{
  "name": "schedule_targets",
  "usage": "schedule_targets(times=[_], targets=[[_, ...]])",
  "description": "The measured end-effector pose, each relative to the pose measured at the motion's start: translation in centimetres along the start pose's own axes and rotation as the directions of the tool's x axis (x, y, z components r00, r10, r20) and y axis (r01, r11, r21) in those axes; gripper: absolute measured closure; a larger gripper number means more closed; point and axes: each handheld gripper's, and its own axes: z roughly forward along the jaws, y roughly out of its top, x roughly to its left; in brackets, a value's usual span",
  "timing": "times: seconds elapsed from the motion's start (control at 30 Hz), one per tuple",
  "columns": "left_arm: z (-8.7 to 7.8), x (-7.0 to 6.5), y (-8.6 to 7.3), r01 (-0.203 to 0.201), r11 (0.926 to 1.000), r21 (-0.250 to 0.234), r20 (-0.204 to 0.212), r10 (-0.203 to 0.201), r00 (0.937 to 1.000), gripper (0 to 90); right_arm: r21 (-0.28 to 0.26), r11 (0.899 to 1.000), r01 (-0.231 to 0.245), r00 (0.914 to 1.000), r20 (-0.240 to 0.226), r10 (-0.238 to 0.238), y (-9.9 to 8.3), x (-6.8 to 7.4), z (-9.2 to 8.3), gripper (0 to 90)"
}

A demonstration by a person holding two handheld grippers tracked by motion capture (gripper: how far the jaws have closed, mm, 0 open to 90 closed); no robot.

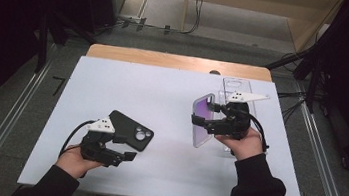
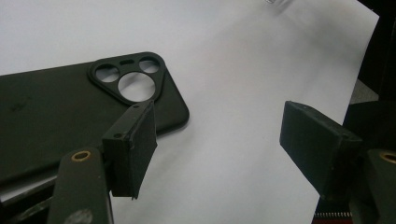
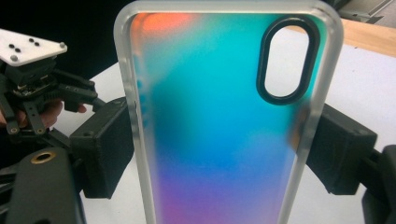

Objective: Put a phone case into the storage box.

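My right gripper (image 1: 205, 124) (image 3: 219, 154) is shut on an iridescent phone case (image 1: 202, 106) (image 3: 210, 116), one pad on each long side, holding it tilted up off the white sheet. The case has a frosted rim and an oval camera cut-out. A black phone case (image 1: 130, 130) (image 2: 56, 116) with round camera holes lies flat at the left. My left gripper (image 1: 123, 147) (image 2: 219, 135) stands open at the case's near corner. One of its jaws hangs over the case's edge, and only bare sheet lies between the jaws.
A clear phone case (image 1: 236, 88) lies flat on the sheet behind my right gripper. The white sheet (image 1: 162, 101) covers a wooden table (image 1: 177, 60). Black stands and cables flank the table on the floor.
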Motion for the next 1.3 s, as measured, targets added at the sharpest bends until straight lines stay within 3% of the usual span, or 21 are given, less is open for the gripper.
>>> schedule_targets(times=[0.37,0.73,1.0,1.3], targets=[[-1.1,-0.1,-1.1,0.034,0.9992,-0.023,-0.02,-0.034,0.9992,28.0,-0.037,0.999,-0.026,0.9956,0.089,0.03,1.4,-1.4,-1.3,15.8],[-1.3,0.0,-1.3,0.044,0.9986,-0.029,-0.017,-0.045,0.9989,28.0,-0.106,0.992,-0.066,0.9786,0.187,0.085,1.7,-3.3,-3.5,15.9],[-1.1,0.1,-1.2,0.039,0.9989,-0.024,-0.014,-0.039,0.9991,28.0,-0.124,0.99,-0.069,0.9542,0.281,0.101,1.6,-4.3,-4.5,15.8],[-1.1,0.1,-1.2,0.041,0.9985,-0.037,-0.003,-0.041,0.9991,28.1,-0.148,0.984,-0.102,0.9139,0.377,0.151,1.2,-5.6,-4.5,15.8]])
